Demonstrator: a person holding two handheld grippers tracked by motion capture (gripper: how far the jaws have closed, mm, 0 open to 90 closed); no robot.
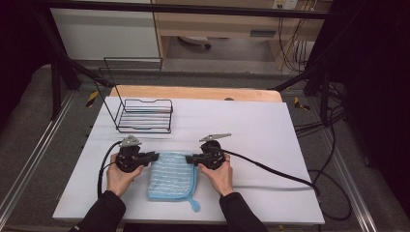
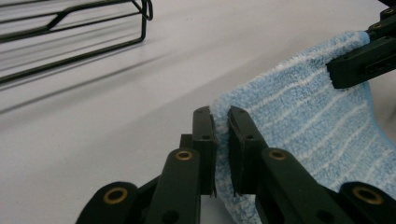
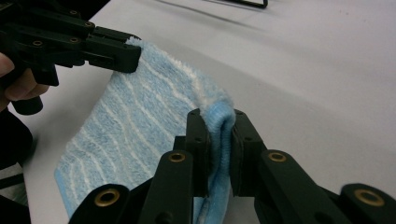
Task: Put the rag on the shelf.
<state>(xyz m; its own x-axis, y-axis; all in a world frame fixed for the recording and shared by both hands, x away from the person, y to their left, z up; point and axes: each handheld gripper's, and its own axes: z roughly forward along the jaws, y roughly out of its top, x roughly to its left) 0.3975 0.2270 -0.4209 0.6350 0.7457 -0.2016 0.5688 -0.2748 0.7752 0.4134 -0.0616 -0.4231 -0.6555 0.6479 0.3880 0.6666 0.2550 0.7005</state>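
Covering most of the desk (image 1: 270, 140) was a white sheet, with a strip of pale wood showing along the far edge. Grey carpet ran around it, dark frame bars crossed overhead and at the sides, and light wooden furniture with hanging cables stood at the back of the room. A black wire rack (image 1: 143, 115) sat on the far left part of the white surface, well apart from the hands.

Near the front edge, between the two hands, lay the blue cloth (image 1: 171, 176). It was a fluffy light-blue towel crossed by thin white stripes, with a darker blue hem and a small loop trailing from its near right corner. Its far edge was lifted off the sheet while the near part rested flat.

The left gripper (image 2: 221, 128) had its fingers clenched on the cloth's far left corner, the pile squeezed between the black pads. The right gripper (image 3: 219, 133) was clamped on the far right corner, where the fabric bunched into a thick fold between its fingers. In the high view, black cables trailed from both grippers across the sheet, the right one running off toward the desk's right side.
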